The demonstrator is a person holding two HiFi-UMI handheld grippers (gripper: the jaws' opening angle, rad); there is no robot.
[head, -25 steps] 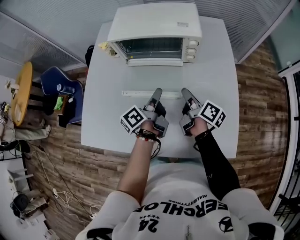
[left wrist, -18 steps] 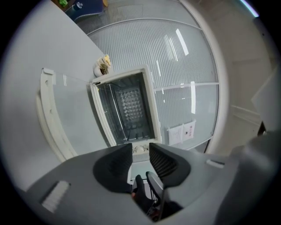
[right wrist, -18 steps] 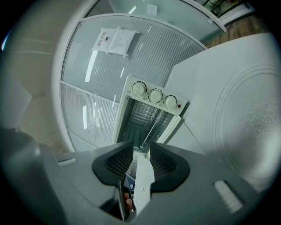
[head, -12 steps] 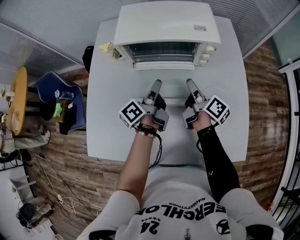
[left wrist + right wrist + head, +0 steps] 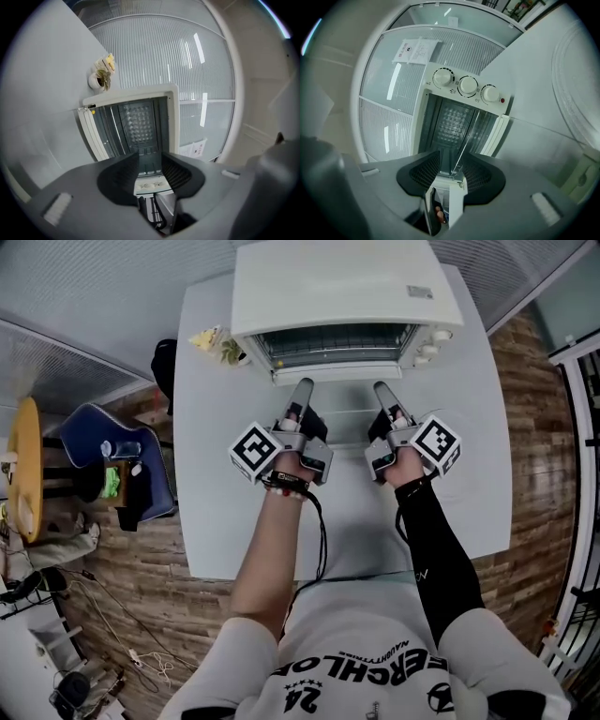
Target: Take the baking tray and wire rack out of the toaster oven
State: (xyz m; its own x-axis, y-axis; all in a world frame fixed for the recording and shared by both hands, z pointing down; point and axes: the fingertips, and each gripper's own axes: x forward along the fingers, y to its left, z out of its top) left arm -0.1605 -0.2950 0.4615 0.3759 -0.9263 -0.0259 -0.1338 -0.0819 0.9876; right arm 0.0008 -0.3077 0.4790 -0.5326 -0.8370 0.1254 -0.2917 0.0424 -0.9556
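A person stood at a white counter (image 5: 216, 502), holding 2 tongs level toward a cream toaster oven (image 5: 347, 296). Its glass door (image 5: 347, 413) lay folded down flat. The left tongs (image 5: 302, 390) and right tongs (image 5: 382, 390) hovered over the door, just short of the opening. Both pairs of jaws stood apart, having just been opening, with nothing between them. Inside the dark cavity a dimpled panel (image 5: 454, 117) showed. The baking tray and wire rack could not be told apart there. 3 knobs (image 5: 468, 86) sat beside the opening.
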